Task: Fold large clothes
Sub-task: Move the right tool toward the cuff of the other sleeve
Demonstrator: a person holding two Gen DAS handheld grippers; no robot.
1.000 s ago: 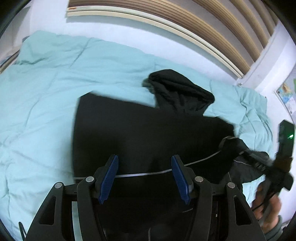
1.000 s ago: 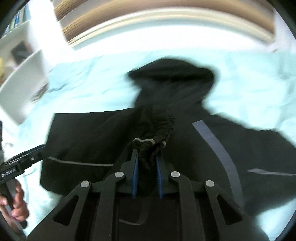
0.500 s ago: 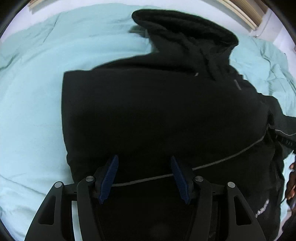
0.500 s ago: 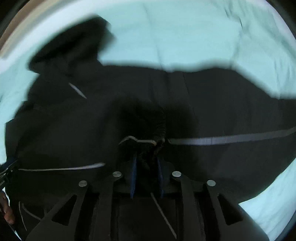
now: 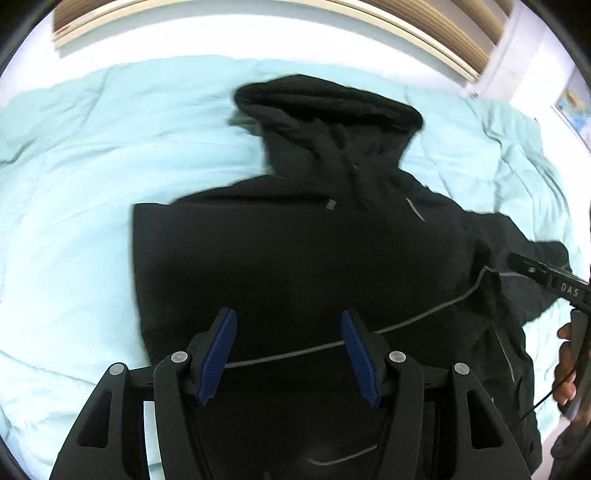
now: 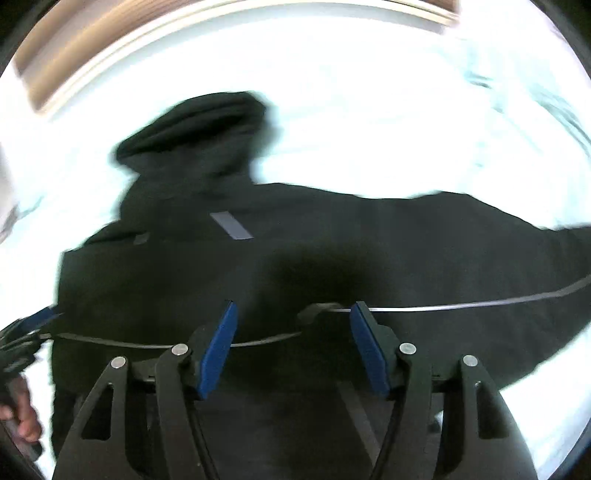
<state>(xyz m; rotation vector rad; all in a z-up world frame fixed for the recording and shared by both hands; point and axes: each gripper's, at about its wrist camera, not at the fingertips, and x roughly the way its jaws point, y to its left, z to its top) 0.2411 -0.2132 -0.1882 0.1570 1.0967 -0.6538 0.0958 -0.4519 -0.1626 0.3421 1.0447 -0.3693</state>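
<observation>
A black hooded jacket lies flat on a pale teal duvet, its hood toward the headboard. My left gripper hovers open over the jacket's lower body, with nothing between its blue pads. In the right wrist view the jacket fills the middle, and one sleeve lies folded in across the body. My right gripper has its jaws opening; the sleeve cuff lies loose between them and the pads do not press it. The right gripper also shows at the left wrist view's right edge.
A wooden slatted headboard runs behind the bed. A person's hand holds the right gripper's handle, and another hand shows at the lower left of the right wrist view. Duvet surrounds the jacket.
My right gripper was shut on the sleeve cuff and has let it go, its jaws now wide apart. Both grippers have come down closer to the jacket.
</observation>
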